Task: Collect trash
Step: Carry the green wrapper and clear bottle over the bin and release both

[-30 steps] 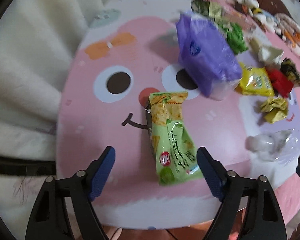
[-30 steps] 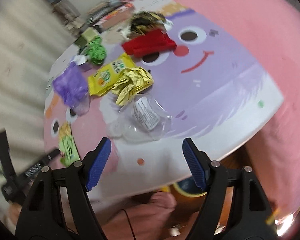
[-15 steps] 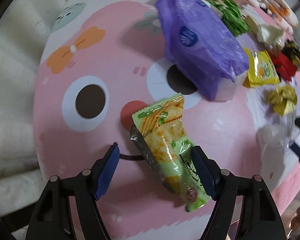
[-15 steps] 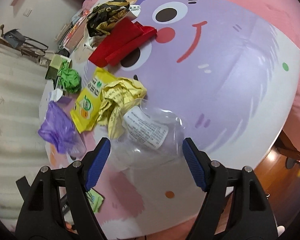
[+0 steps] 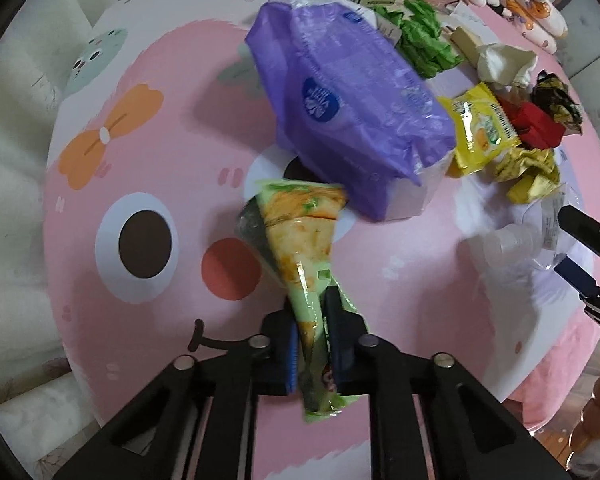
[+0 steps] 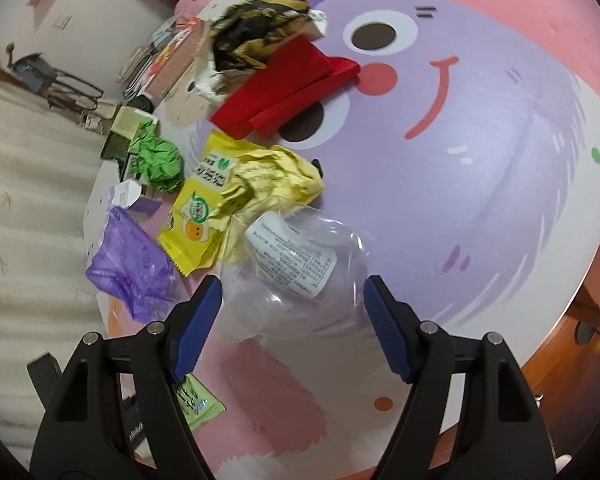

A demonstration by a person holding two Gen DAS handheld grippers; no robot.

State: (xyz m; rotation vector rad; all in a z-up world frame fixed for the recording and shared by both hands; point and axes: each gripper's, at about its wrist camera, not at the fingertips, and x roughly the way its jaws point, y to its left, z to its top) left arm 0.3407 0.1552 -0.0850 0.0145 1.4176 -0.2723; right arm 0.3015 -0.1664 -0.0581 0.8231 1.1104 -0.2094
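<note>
On a round surface printed with pink and lilac cartoon faces, the left gripper has its jaws clamped on a green cracker wrapper at 6 o'clock. The right gripper, jaws wide, straddles a crushed clear plastic container. A purple tissue pack lies at 12 o'clock; cream curtains hang at 9.

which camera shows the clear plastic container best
The right wrist view: the clear plastic container sits centred between the open right gripper, its label readable. The left wrist view catches only a blurred part of it at the right edge.
</note>
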